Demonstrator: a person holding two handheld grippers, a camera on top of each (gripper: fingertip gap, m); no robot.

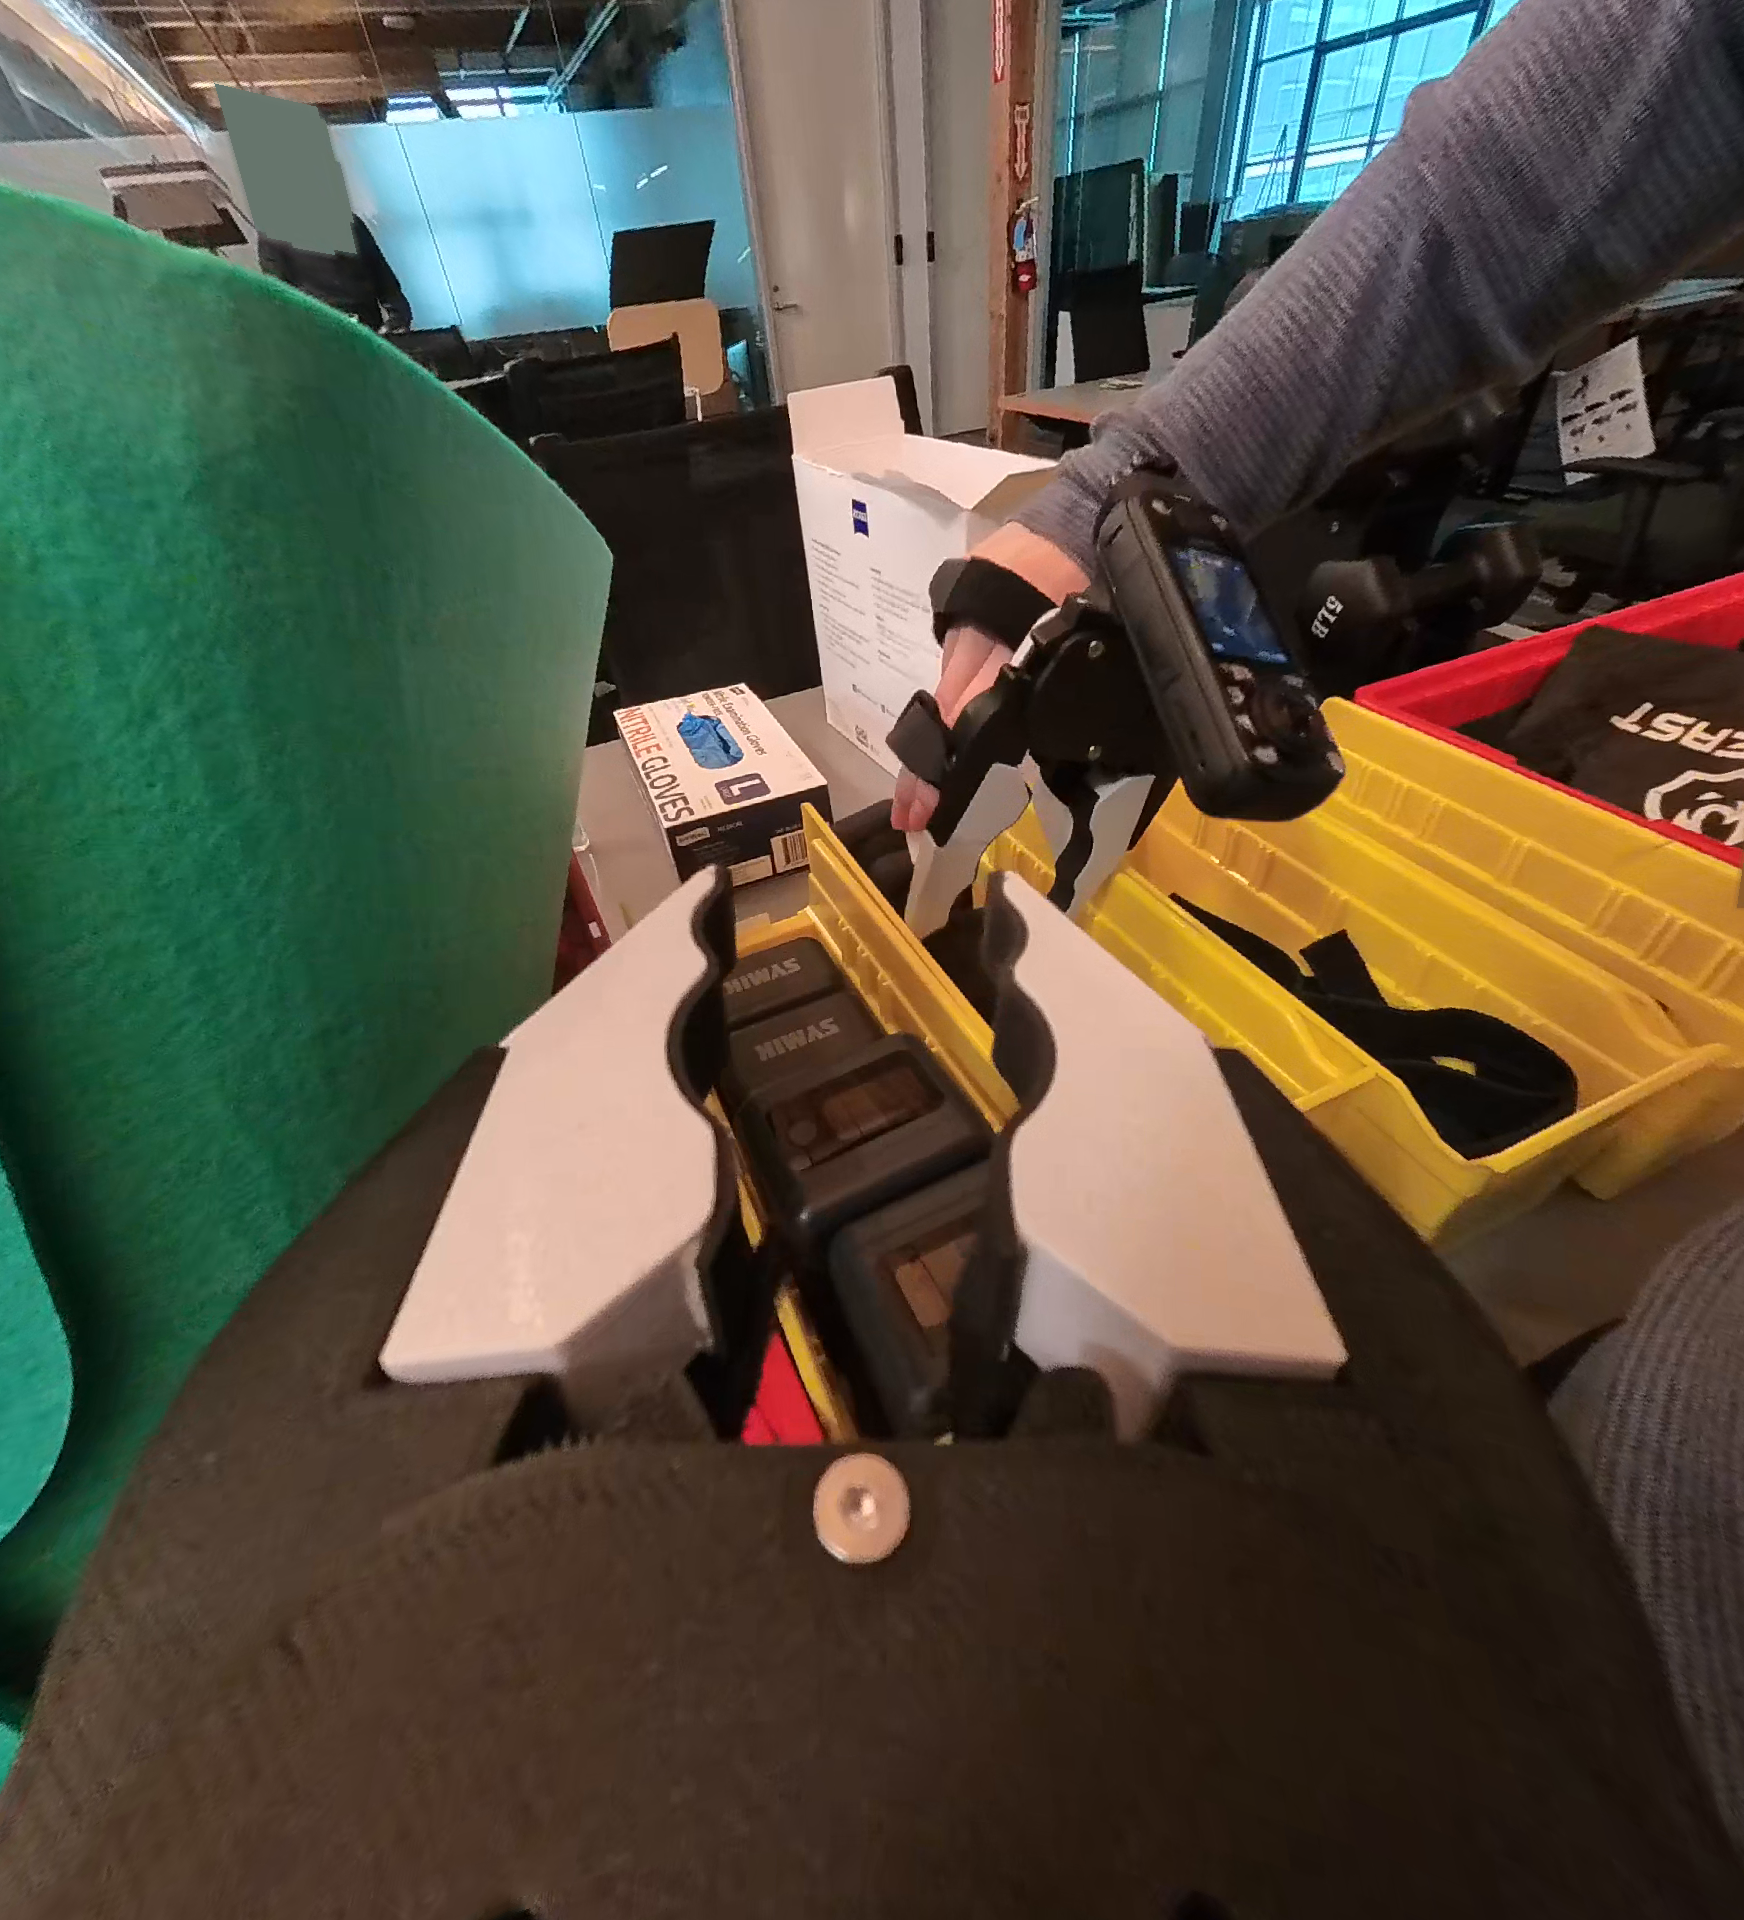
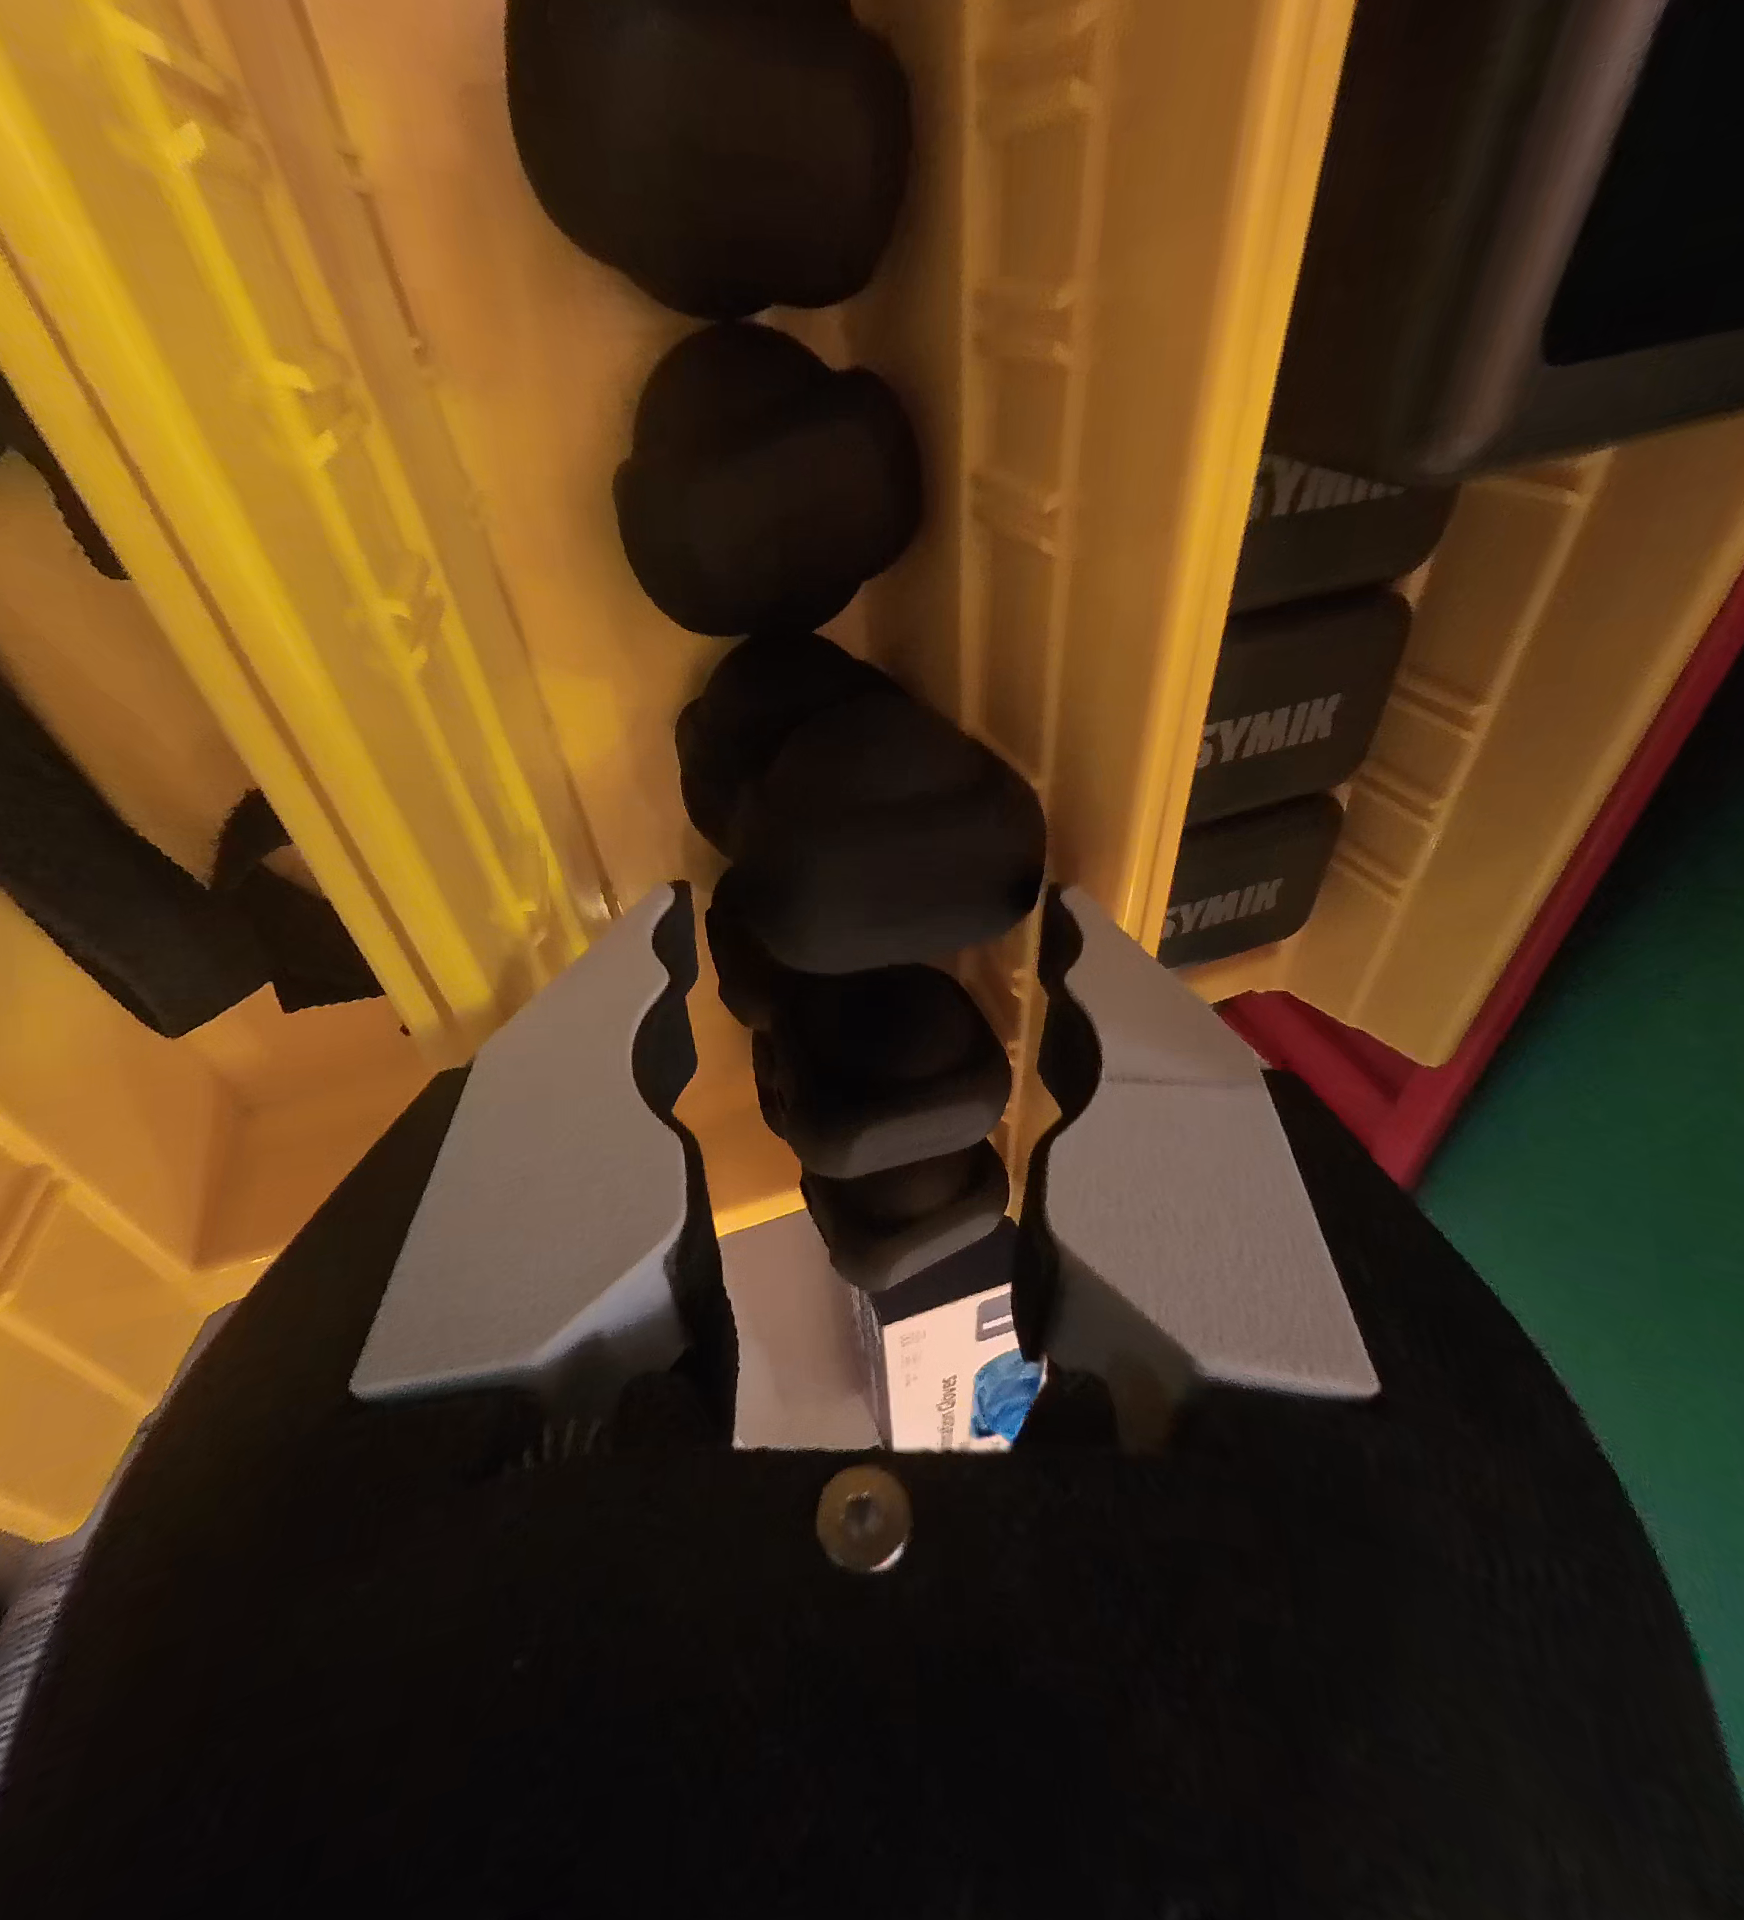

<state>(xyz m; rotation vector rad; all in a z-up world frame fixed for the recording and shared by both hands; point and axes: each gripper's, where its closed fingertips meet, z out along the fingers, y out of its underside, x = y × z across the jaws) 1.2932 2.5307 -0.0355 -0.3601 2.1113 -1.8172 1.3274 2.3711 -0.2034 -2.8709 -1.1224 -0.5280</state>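
1. Dark rounded lumps point(image 2: 873, 831) lie in a row down one narrow yellow bin point(image 2: 1086, 582); the nearest sit between the fingers of my right gripper point(image 2: 863, 914), whose jaws stand apart and grip nothing.
2. I count about six lumps, running from 6 o'clock up to 12 o'clock; the bin walls leave little room to either side.
3. My left gripper point(image 1: 852, 935) hovers with its jaws wide apart and empty over the neighbouring yellow bin point(image 1: 935, 1029), above a row of dark grey cases point(image 1: 847, 1132).
4. I count four cases there, and the nearest is partly hidden behind my finger.
5. At 3 o'clock lie more yellow bins holding black straps point(image 1: 1408, 1039); how many straps, I cannot tell.
6. At 12 o'clock stands a glove box point(image 1: 717, 779), then an open white carton point(image 1: 889, 582).
7. At 9 o'clock a green felt panel point(image 1: 224, 727) closes that side; at 2 o'clock a red bin point(image 1: 1574, 665) is cut off.
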